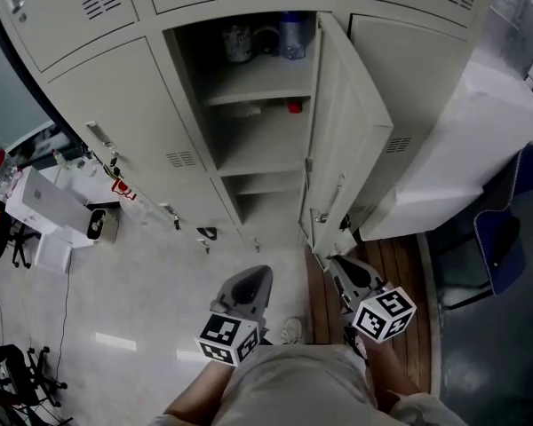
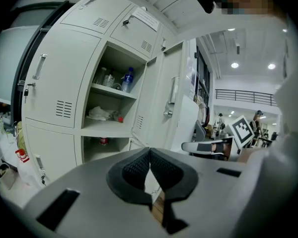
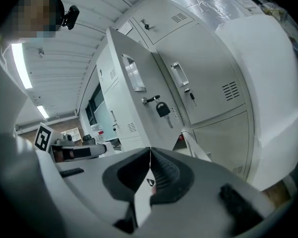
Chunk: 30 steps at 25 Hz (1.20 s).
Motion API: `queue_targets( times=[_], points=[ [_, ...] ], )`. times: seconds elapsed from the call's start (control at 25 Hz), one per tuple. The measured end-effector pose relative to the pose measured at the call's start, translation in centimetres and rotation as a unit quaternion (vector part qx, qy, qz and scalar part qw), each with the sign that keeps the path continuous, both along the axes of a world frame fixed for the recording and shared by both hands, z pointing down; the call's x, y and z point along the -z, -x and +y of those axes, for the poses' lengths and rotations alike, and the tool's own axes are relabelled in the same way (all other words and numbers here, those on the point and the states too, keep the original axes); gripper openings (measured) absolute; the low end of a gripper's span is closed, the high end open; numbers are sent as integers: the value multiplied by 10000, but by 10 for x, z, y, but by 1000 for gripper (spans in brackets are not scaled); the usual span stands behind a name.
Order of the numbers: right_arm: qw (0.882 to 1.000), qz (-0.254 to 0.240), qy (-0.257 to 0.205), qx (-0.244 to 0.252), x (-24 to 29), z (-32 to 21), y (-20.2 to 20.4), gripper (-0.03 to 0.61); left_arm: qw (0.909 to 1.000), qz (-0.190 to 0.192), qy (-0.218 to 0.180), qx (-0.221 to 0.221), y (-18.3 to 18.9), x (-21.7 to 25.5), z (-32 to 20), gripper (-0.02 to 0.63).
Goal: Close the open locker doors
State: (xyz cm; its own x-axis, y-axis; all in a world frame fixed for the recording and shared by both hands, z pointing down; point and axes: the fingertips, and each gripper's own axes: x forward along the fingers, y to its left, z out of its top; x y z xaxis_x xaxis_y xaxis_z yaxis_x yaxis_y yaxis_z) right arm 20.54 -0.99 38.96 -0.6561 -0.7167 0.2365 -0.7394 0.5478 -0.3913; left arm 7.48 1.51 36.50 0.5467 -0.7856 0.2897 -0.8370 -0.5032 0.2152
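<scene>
A beige locker bank fills the head view. One tall locker (image 1: pixel 258 105) stands open, its door (image 1: pixel 351 140) swung out to the right. Bottles (image 1: pixel 289 35) stand on its top shelf and a small red item (image 1: pixel 294 106) lies lower down. In the left gripper view the open shelves (image 2: pixel 109 108) sit left of the door (image 2: pixel 164 98). The right gripper view shows the door's outer face (image 3: pixel 134 98) with a key (image 3: pixel 162 109) hanging from its lock. My left gripper (image 1: pixel 251 280) (image 2: pixel 149 153) and right gripper (image 1: pixel 342 269) (image 3: pixel 149 153) are both shut and empty, held low in front of the locker.
A large white covered object (image 1: pixel 480 140) stands right of the lockers, with a blue chair (image 1: pixel 502 238) beside it. A white box (image 1: pixel 49 202) and cables lie at the left. A red-tagged key (image 1: pixel 123 189) hangs from a closed door. A wood floor strip (image 1: pixel 409 273) runs under the right gripper.
</scene>
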Motion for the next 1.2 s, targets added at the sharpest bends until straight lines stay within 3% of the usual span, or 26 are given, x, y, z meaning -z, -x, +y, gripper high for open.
queue_targets(
  times=[0.52,1.2],
  points=[
    [9999,50,-68,-67,5,-32,-18,28,9994,-41,112,339,21,-4,-2,15],
    [9991,183,30,-391,6,-49,8,28,9997,10,143,-190,45,-2,-48,15]
  ],
)
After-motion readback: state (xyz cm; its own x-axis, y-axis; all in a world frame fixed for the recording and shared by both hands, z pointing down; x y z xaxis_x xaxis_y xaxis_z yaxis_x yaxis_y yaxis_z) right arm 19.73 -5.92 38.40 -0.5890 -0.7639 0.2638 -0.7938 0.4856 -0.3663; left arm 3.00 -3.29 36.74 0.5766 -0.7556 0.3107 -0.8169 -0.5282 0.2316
